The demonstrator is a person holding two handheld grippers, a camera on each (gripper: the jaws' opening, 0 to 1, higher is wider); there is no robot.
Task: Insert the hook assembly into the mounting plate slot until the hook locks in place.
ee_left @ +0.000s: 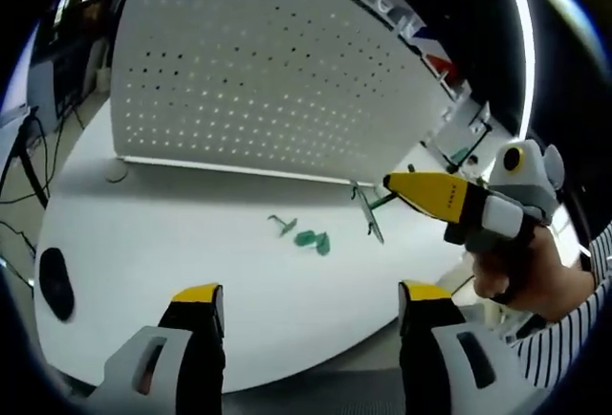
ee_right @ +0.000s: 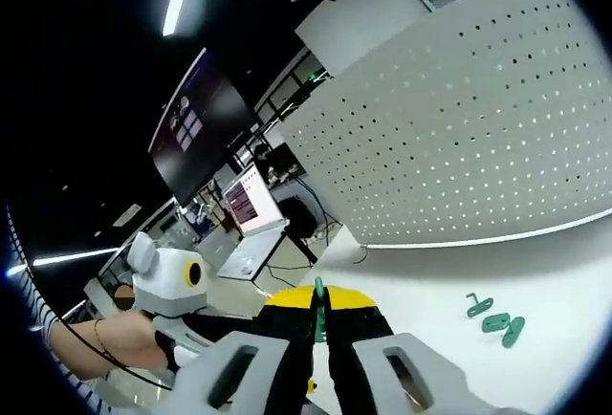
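item: hook fitting, step in hand — carrying a held hook toward the perforated board.

- right gripper (ee_right: 320, 324): fingers together, clamped on a thin green hook part (ee_right: 318, 305) that stands up between the yellow tips. in the left gripper view the same gripper (ee_left: 390, 184) holds a long green-grey hook assembly (ee_left: 367, 212) hanging from its tip over the bench (ee_left: 172, 233).
- left gripper (ee_left: 311, 295): fingers apart, holding nothing, low over the near bench edge.
- loose green hook pieces (ee_left: 304, 235): lying on the bench, near the held one, below the white perforated mounting plate (ee_left: 258, 71), which stands upright at the bench's back.
- handling advice: hold the clamp firm, square the hook's tabs to one slot row, push straight in, then press down to lock; which slot is meant cannot be told. keep the loose pieces and plate in sight.
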